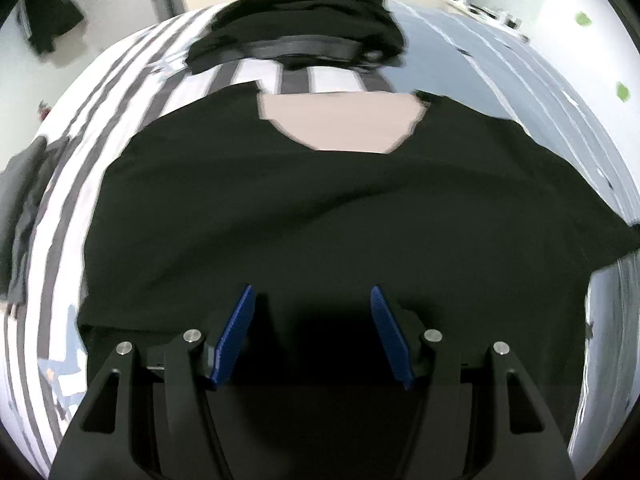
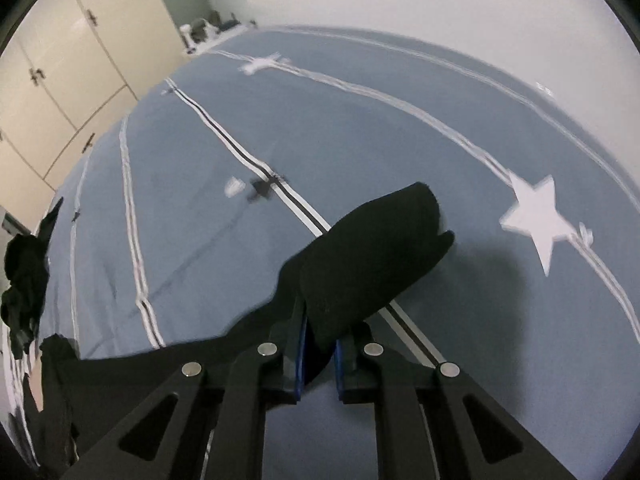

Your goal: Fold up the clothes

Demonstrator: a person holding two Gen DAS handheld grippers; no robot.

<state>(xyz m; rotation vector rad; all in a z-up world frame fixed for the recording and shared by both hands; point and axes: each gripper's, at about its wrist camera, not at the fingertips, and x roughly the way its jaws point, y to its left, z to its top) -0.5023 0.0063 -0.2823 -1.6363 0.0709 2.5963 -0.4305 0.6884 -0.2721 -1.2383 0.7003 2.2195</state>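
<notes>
Black shirt (image 1: pixel 320 216) lies spread flat on the striped bedspread (image 1: pixel 132 92), neckline at twelve o'clock. Left gripper (image 1: pixel 312 332) hovers over its hem, jaws wide with nothing between them. Right gripper (image 2: pixel 320 356) is clamped narrow on a shirt sleeve (image 2: pixel 372 256) lifted above the blue cover. A dark clothes pile (image 1: pixel 304 28) sits at twelve o'clock, beyond the neckline.

Blue bedspread (image 2: pixel 360 128) with white star (image 2: pixel 534 218); cream wardrobe doors (image 2: pixel 76 64) beyond.
</notes>
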